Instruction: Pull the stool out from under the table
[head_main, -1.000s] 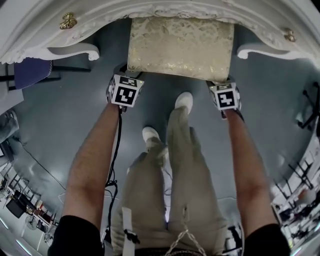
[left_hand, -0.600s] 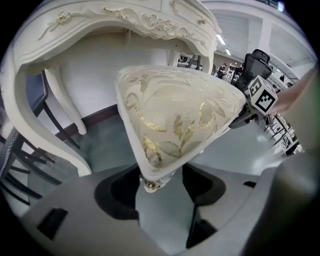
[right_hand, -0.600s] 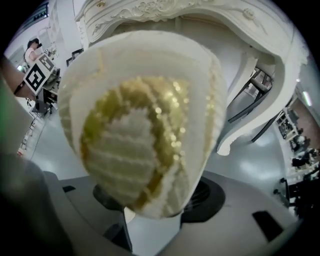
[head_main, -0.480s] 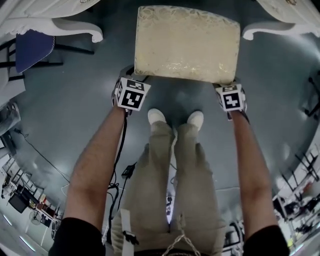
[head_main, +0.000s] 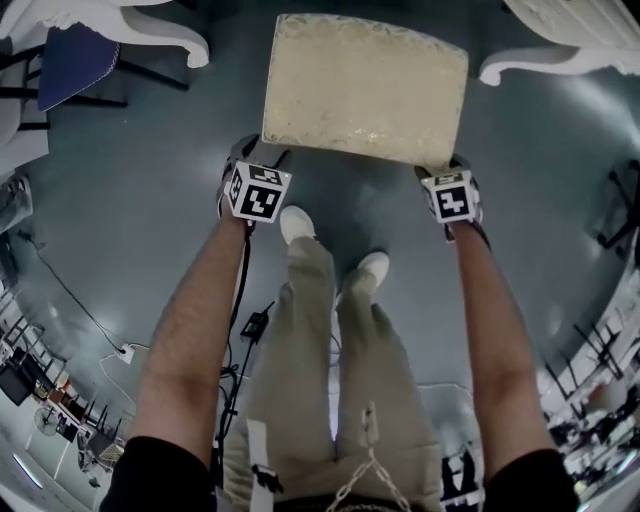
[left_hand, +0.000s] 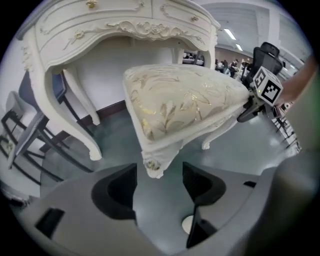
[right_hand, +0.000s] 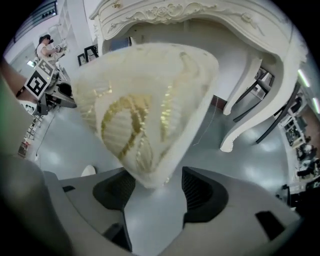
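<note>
The stool (head_main: 365, 88) has a cream and gold cushion and white carved legs. In the head view it stands on the grey floor, out from under the white table (head_main: 160, 40). My left gripper (head_main: 262, 160) holds its near left corner and my right gripper (head_main: 446, 172) holds its near right corner. In the left gripper view the carved corner of the stool (left_hand: 156, 167) sits between the jaws of the left gripper (left_hand: 159, 175). In the right gripper view the stool's cushion corner (right_hand: 150, 125) hangs down between the jaws of the right gripper (right_hand: 159, 182) and hides what they clamp.
The table's curved white legs (head_main: 545, 60) reach in at the top left and top right. A blue chair (head_main: 70, 60) stands at the far left. The person's feet (head_main: 296, 222) are just behind the stool. Cables (head_main: 255, 325) lie on the floor at the left.
The stool has come out from under the table toward the person, with both grippers staying at its near corners. The person has stepped back and the table has receded to the top edge.
</note>
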